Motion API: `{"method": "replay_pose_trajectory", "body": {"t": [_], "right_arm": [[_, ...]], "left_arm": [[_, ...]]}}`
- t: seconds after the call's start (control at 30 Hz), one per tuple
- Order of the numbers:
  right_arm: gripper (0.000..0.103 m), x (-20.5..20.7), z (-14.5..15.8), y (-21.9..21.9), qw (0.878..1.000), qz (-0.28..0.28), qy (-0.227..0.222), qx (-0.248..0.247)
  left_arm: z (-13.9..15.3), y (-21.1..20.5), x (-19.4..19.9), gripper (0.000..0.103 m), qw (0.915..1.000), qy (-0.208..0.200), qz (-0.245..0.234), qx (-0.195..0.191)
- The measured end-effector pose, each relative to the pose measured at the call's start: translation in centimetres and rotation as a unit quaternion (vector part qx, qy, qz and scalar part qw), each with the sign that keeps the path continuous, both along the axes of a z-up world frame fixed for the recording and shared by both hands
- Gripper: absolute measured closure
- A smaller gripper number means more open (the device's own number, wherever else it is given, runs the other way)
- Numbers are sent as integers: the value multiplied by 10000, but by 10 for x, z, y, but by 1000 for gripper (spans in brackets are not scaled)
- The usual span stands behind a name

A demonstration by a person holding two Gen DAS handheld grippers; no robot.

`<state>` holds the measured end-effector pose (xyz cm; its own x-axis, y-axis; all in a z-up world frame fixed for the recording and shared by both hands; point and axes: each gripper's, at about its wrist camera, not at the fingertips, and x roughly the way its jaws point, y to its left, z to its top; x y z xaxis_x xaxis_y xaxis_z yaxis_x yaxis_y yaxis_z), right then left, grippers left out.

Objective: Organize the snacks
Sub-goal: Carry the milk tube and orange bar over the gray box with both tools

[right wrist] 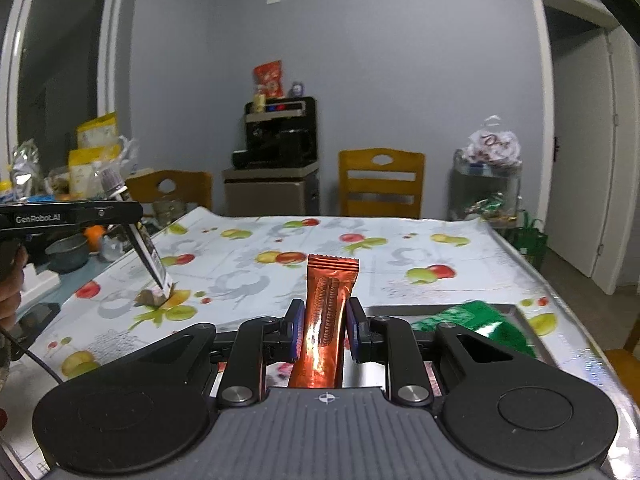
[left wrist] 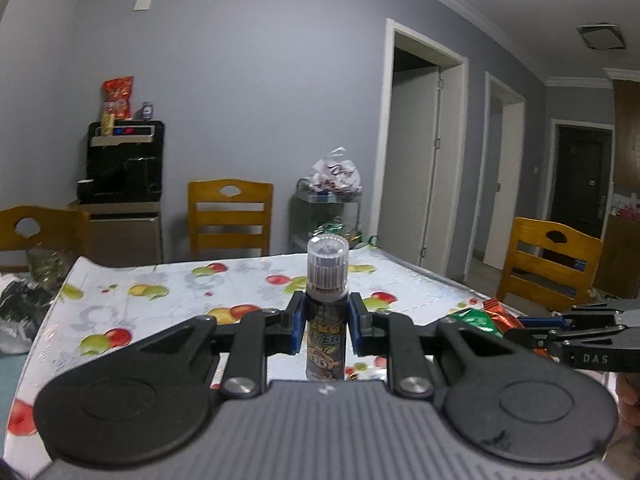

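Note:
My left gripper (left wrist: 327, 326) is shut on a small dark bottle (left wrist: 326, 268) with a clear ribbed cap and a cartoon label, held upright above the fruit-print table (left wrist: 168, 304). My right gripper (right wrist: 322, 328) is shut on an orange-red foil snack bar (right wrist: 330, 300) that stands up between its pads. In the right wrist view the left gripper (right wrist: 128, 216) comes in from the left with the bottle (right wrist: 154, 256) tilted, its base just above the cloth. A green foil packet (right wrist: 480, 320) lies on a grey tray (right wrist: 400, 309) to the right. The right gripper (left wrist: 536, 330) shows at the left view's right edge.
Wooden chairs (right wrist: 382, 184) stand around the table (right wrist: 400, 240). A black drinks machine (right wrist: 280, 136) sits on a cabinet by the back wall, and a shelf with bagged snacks (right wrist: 490, 168) stands beside it. Yellow packets (right wrist: 94, 148), a bowl (right wrist: 68, 254) and an orange crowd the left side.

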<state>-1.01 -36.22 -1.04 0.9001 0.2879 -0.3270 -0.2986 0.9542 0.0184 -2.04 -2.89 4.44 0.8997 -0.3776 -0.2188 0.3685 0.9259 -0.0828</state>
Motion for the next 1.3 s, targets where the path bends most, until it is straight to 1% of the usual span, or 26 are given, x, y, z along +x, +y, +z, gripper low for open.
{"method": "replay_pose_trajectory", "body": {"t": [0.33,0.53,0.67,0.83,1.07,1.3], "right_arm": [[79,-16,0,-52,9985,-536,-50,85],[79,-26,-7,-83,9958,-898,-21,179],[79,-29,-14,-98,9941,-1057,55,238],[79,-35,-21,-114,9923,-1192,101,305],[79,-40,-33,-135,9909,-1246,237,448],[79,-36,-47,-144,9898,-1160,417,719]], "left_arm": [[16,-53,1,85,9980,-137,-616,15],[23,-89,-1,85,9944,-207,-1032,45],[23,-114,-3,85,9908,-175,-1339,62],[22,-149,-10,85,9844,-107,-1750,126],[16,-196,-15,85,9710,158,-2380,169],[-3,-239,-19,85,9590,501,-2749,476]]}}
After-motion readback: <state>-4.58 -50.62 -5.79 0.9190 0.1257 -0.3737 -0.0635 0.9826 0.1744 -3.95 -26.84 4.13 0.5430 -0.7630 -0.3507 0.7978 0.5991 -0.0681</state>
